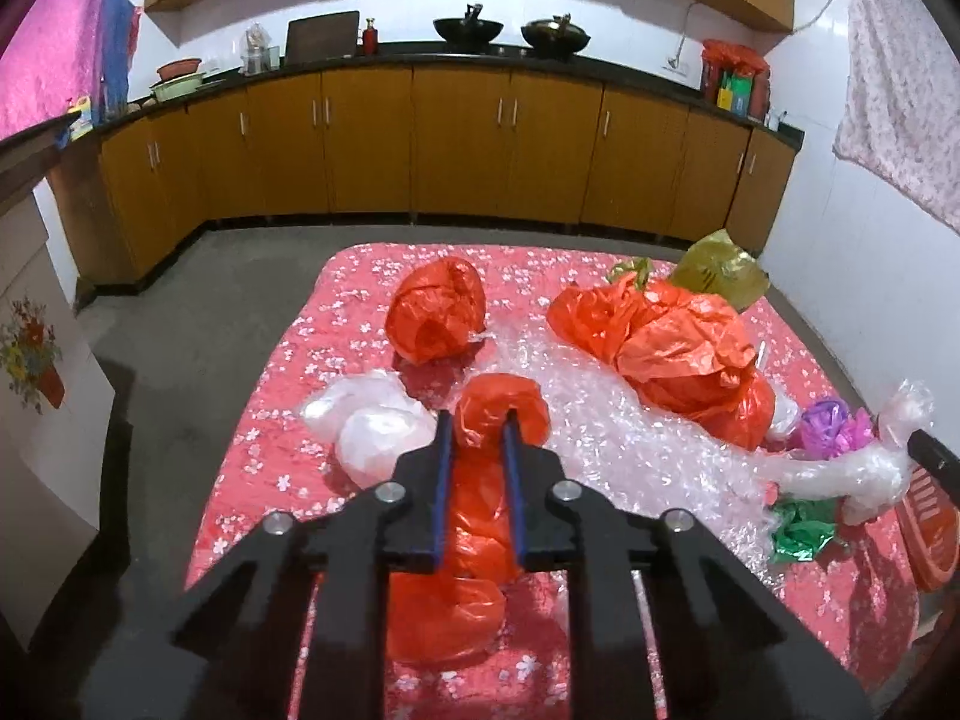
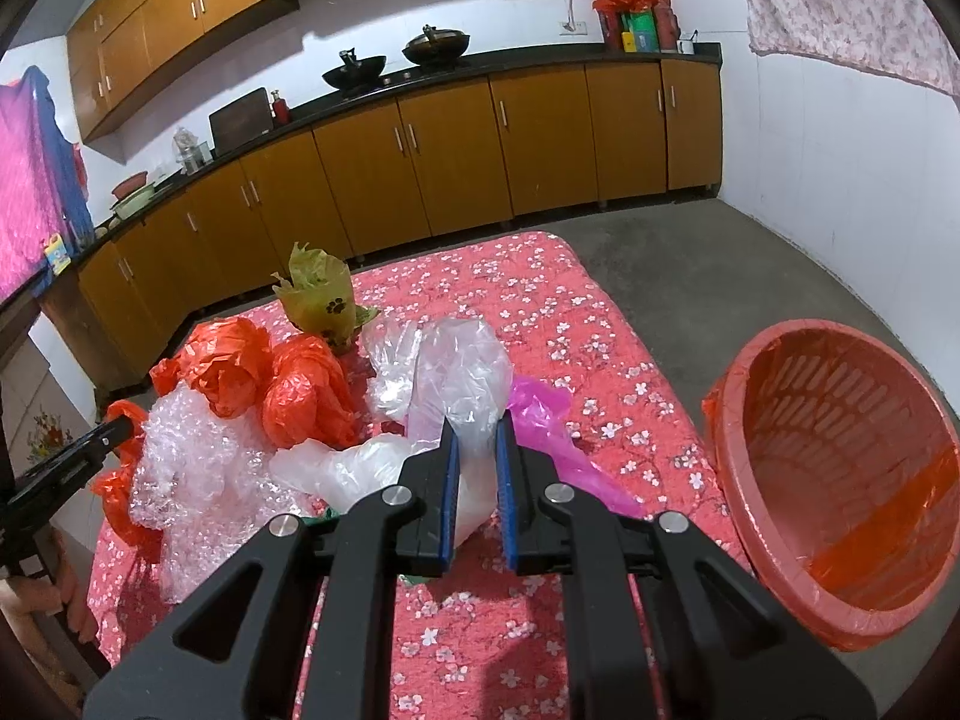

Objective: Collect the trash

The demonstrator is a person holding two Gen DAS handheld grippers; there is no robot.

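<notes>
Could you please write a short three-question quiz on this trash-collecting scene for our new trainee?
1. True or false: the left gripper is shut on an orange plastic bag.
2. What does the right gripper hold? A) bubble wrap B) a clear plastic bag C) a purple bag
3. Fill in: the red basket beside the table is lined with an ____ bag.

Key
1. True; the bag runs between the blue pads.
2. B; the clear plastic bag is pinched, while the bubble wrap and purple bag lie on the floral tablecloth.
3. Orange.
</notes>
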